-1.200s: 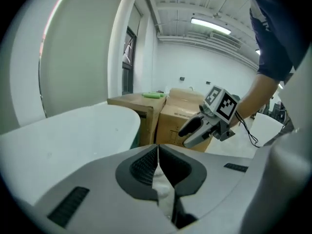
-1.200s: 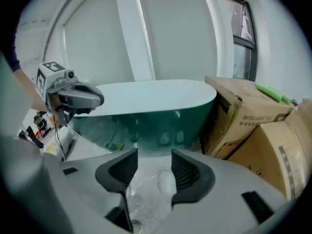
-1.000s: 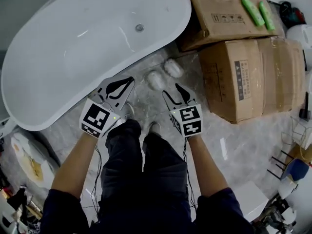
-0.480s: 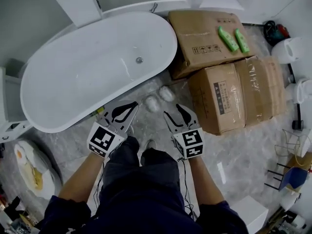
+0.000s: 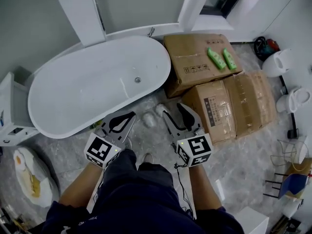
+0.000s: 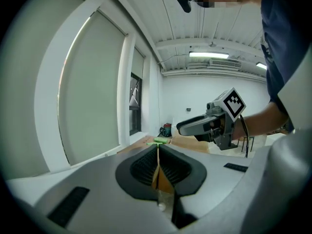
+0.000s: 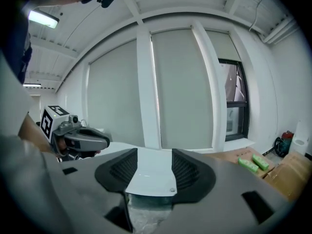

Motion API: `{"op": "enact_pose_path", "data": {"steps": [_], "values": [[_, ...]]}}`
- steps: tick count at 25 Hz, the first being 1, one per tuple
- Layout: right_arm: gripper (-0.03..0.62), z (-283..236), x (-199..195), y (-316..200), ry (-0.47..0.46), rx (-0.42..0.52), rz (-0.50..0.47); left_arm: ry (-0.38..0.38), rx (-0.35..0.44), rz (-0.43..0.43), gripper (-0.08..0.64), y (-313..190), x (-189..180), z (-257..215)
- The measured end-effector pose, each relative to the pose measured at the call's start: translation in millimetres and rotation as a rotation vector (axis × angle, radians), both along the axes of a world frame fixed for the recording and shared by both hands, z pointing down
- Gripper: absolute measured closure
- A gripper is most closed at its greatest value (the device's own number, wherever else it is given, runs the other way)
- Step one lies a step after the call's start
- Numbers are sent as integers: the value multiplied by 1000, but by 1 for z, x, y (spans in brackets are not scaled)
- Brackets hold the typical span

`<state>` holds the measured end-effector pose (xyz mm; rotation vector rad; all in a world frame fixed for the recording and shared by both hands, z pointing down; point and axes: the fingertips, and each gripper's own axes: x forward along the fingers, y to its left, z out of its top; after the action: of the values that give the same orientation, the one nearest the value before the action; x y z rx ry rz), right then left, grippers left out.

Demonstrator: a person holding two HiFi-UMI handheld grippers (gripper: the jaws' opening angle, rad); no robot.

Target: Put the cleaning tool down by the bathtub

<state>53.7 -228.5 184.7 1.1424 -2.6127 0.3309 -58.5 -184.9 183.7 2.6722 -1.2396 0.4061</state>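
Two green cleaning tools [image 5: 214, 58] [image 5: 229, 57] lie side by side on the top cardboard box [image 5: 192, 65]. They also show small in the left gripper view [image 6: 161, 140] and in the right gripper view [image 7: 253, 164]. The white bathtub [image 5: 97, 87] stands to the left of the boxes. My left gripper [image 5: 129, 116] [image 6: 158, 149] hovers near the tub's front rim, shut, holding nothing. My right gripper [image 5: 176, 113] [image 7: 153, 161] hangs over the floor in front of the boxes, open and empty, with the tub's white rim [image 7: 148, 174] seen between its jaws.
A second cardboard box [image 5: 234, 104] sits in front of the first. Two white slippers [image 5: 149, 119] lie on the marble floor between tub and boxes. Toilets [image 5: 278, 62] stand at the far right, a white cabinet [image 5: 9, 111] at the left.
The head view has tilted up and pulled back, so tub and boxes sit lower and smaller in the frame. Both grippers hold their places in front of the body, jaws unchanged.
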Motion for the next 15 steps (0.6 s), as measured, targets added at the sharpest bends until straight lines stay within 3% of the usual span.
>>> {"op": "enact_pose_path", "data": {"steps": [15], "values": [[414, -73, -5, 43, -49, 111, -41, 41, 104, -15, 525, 22, 16, -70]]}}
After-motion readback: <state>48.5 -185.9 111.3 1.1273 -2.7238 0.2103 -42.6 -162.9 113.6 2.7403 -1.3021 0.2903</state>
